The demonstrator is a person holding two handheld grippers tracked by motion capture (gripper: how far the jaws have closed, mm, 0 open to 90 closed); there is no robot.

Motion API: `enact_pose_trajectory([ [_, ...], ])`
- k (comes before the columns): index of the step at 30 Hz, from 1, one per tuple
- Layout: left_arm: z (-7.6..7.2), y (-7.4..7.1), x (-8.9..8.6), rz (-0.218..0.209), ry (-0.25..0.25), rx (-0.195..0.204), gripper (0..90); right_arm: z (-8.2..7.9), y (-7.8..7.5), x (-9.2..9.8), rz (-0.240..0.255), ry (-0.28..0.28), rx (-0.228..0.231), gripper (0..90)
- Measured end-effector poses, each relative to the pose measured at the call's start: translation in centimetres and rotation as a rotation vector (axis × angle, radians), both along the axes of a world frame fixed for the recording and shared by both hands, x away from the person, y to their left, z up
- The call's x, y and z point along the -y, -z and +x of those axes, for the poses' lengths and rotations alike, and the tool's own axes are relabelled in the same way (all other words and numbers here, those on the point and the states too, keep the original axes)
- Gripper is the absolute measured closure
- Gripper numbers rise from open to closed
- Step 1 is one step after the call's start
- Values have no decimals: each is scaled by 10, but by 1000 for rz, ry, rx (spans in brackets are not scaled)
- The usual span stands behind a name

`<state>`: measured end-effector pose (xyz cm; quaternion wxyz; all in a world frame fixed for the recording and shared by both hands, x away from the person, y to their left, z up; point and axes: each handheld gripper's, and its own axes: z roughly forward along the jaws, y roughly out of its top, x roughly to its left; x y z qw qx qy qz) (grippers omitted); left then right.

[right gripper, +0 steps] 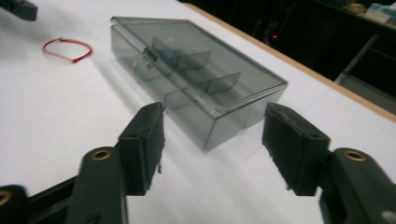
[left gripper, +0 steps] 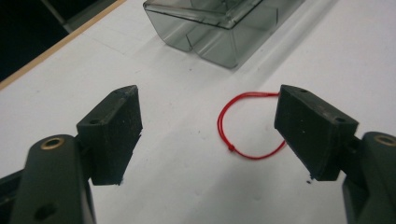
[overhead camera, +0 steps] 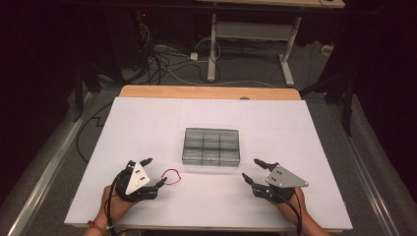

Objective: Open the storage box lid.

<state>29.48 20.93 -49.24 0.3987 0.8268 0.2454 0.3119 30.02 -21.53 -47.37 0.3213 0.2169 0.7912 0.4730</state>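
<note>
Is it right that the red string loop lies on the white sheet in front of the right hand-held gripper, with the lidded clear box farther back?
Not quite: the red string loop lies by the left hand-held gripper, as the high view shows. The clear box is farther back.

No writing, label, brand, number or sign can be read anywhere in these views. The clear box (overhead camera: 211, 146) between and beyond the two tongs carries no legible mark, the red loop (left gripper: 247, 126) by the left tongs (left gripper: 208, 135) is plain, and the white tabletop (overhead camera: 147, 123) is unmarked.
</note>
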Motion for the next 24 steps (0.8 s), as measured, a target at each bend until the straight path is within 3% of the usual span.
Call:
enact_pose_trajectory([
  [4,2,-1,0,-21,0,-16,226,2,4,-4,-25,-19,-23,521],
  [8,4,2,3,5,-5,-50,228,2,7,-9,-51,-48,-38,635],
  [10,7,0,5,-11,-12,-65,231,1,7,-12,-73,-55,-44,691],
  [14,16,-6,13,-64,23,-112,264,2,7,-18,-104,-74,-70,803],
  [16,23,-8,20,-58,29,-138,265,5,7,-22,-121,-73,-84,854],
  [24,52,-16,42,-44,55,-217,322,23,7,-53,-201,-127,-126,900],
])
